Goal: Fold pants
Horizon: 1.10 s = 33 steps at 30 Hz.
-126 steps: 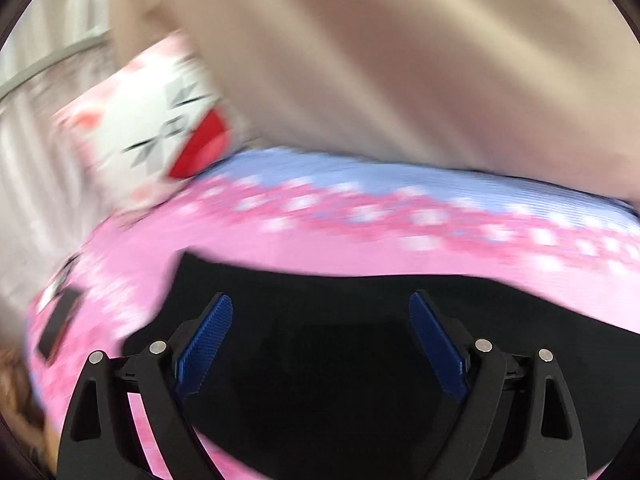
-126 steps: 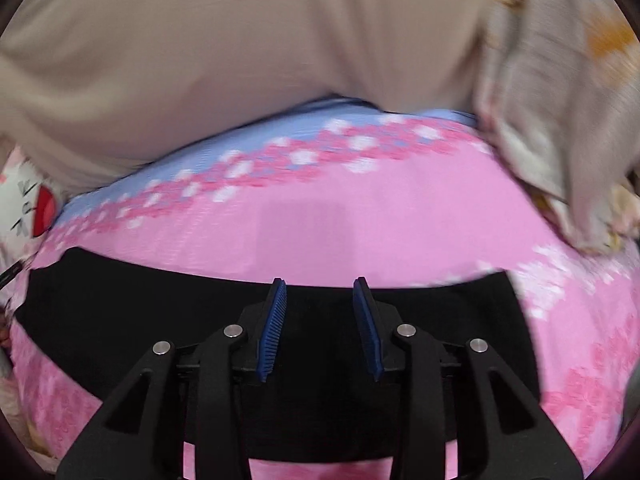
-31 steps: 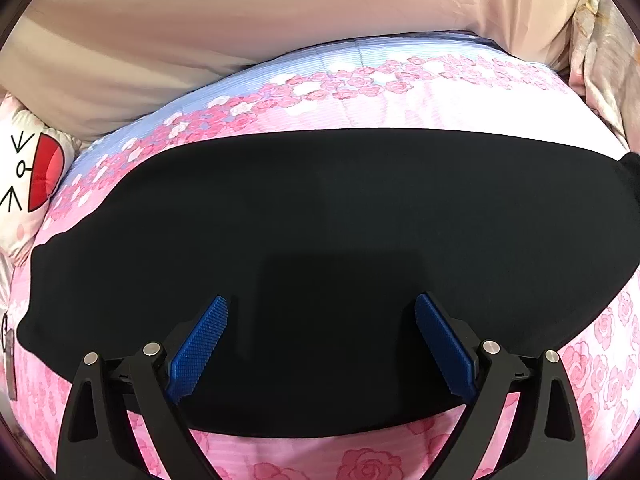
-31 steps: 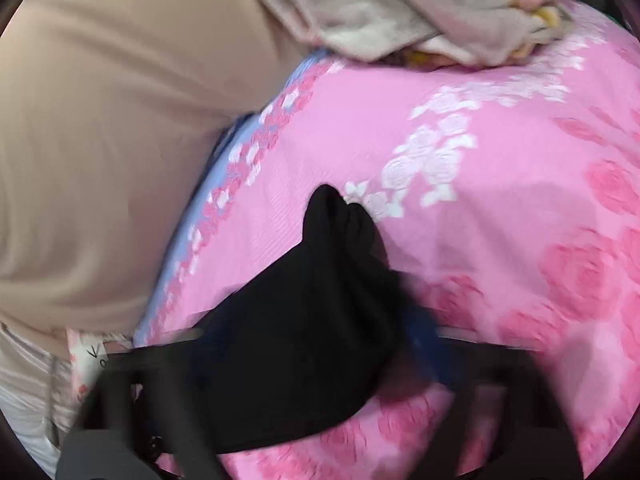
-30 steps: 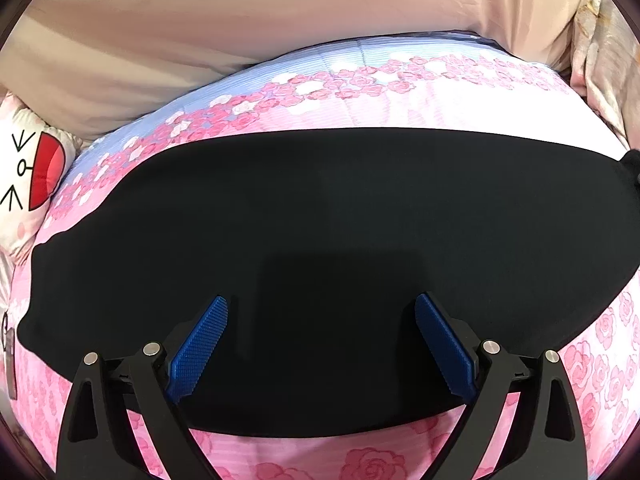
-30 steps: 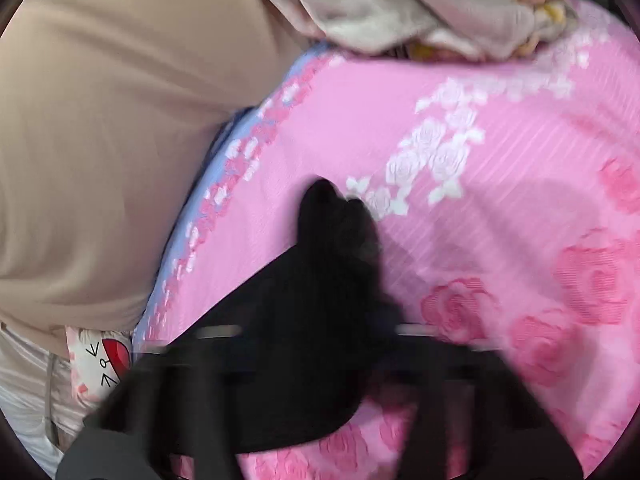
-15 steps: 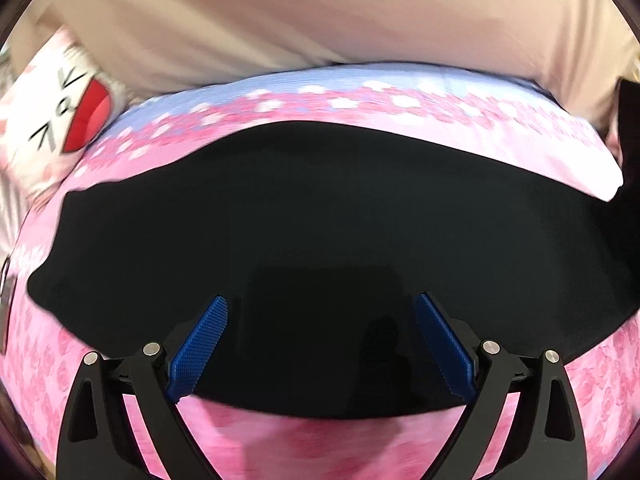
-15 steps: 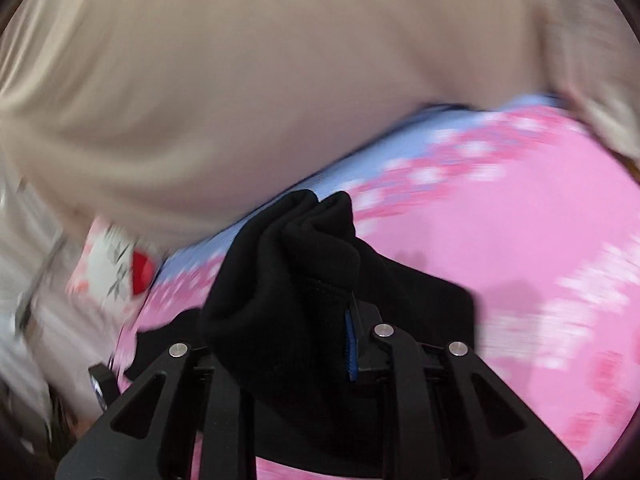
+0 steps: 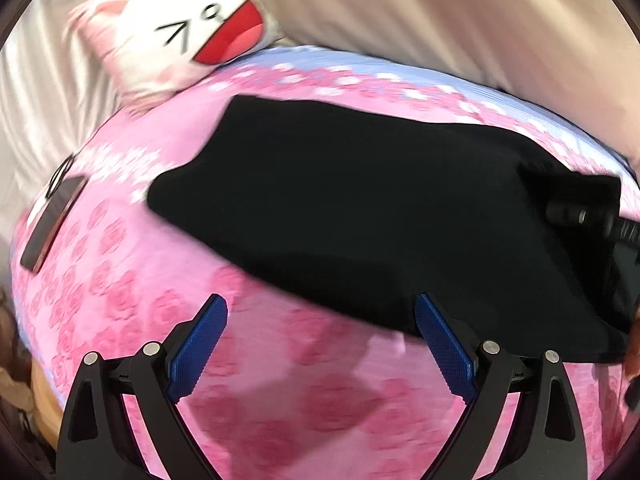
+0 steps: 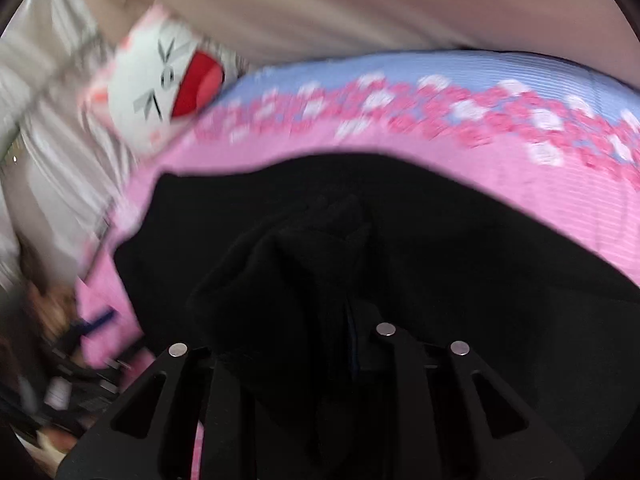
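1. The left gripper (image 9: 320, 344) hangs over the bed with its two blue pads (image 9: 200, 344) spread wide and nothing between them. Under the gap lies only rose-printed cloth.

2. The right gripper (image 10: 320, 320) is nearly closed, pinching a bunched fold of the black pants (image 10: 400, 232) between its jaws. The fabric rises in a lump over the fingers and hides the pads almost entirely; only a thin dark blue edge shows in the right wrist view. The jaws have opened very slightly in the last moment, yet the cloth sits clamped between them.

3. In the left wrist view the black pants (image 9: 360, 208) lie spread across the middle of the bed, just beyond the right pad of the left gripper. Their left end stops short of the pillow, and their right end climbs toward a black tool at the right edge, where the cloth is gathered.

4. The pink bedsheet (image 9: 280, 400) with its printed roses carries the pants. Along its far side runs a pale blue band with white and pink blossoms.

5. A white cartoon pillow (image 9: 180, 28), with squinting eyes and an open red mouth, rests at the far left corner of the bed, apart from the pants.

6. A dark flat phone (image 9: 52, 224) lies on the sheet near the left edge.

7. A beige headboard (image 9: 440, 12) fills the far side behind the bed. Both views are blurred.
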Each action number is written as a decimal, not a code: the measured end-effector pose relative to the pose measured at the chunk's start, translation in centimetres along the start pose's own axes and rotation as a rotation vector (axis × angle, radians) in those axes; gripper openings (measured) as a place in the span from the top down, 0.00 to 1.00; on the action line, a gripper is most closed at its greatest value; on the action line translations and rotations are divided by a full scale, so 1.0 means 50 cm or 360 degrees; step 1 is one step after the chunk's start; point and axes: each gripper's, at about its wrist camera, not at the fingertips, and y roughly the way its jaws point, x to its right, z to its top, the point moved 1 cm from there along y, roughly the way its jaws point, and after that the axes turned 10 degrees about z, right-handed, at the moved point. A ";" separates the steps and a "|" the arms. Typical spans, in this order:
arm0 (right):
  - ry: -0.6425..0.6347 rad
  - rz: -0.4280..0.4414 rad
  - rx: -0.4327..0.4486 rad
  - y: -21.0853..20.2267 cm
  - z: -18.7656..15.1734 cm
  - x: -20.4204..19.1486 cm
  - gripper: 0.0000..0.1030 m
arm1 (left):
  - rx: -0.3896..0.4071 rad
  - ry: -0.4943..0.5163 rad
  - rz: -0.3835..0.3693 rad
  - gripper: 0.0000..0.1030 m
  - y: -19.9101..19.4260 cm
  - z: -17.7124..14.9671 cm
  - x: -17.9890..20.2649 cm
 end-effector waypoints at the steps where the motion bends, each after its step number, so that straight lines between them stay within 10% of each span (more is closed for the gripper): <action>1: -0.0039 -0.0043 0.0001 0.004 0.005 -0.011 0.79 | -0.0005 -0.0019 0.0000 0.09 0.005 -0.001 -0.014; 4: -0.0114 -0.0101 0.0001 0.000 0.007 -0.030 0.76 | -0.0023 -0.0049 -0.0006 0.09 0.020 0.001 -0.035; 9: -0.0246 -0.0061 0.0028 -0.007 -0.024 -0.069 0.39 | -0.0038 -0.0076 -0.0035 0.09 0.022 0.001 -0.035; 18: 0.0082 0.0247 0.0205 -0.103 -0.045 -0.034 0.40 | 0.0011 -0.0076 -0.0026 0.09 0.000 0.007 -0.047; 20: 0.0163 0.0183 0.0048 -0.057 -0.060 0.010 0.46 | 0.0014 -0.0073 -0.0035 0.09 -0.001 0.013 -0.040; 27: 0.0161 -0.0023 0.0315 -0.207 -0.069 0.055 0.56 | 0.0115 0.0053 -0.0152 0.09 -0.060 0.041 0.034; 30: 0.0380 -0.0387 0.0260 -0.245 -0.095 0.207 0.57 | 0.0161 0.0142 -0.0208 0.09 -0.082 0.059 0.097; 33: 0.0667 -0.0334 0.0460 -0.358 -0.124 0.272 0.63 | 0.0252 0.0290 -0.0277 0.09 -0.131 0.079 0.188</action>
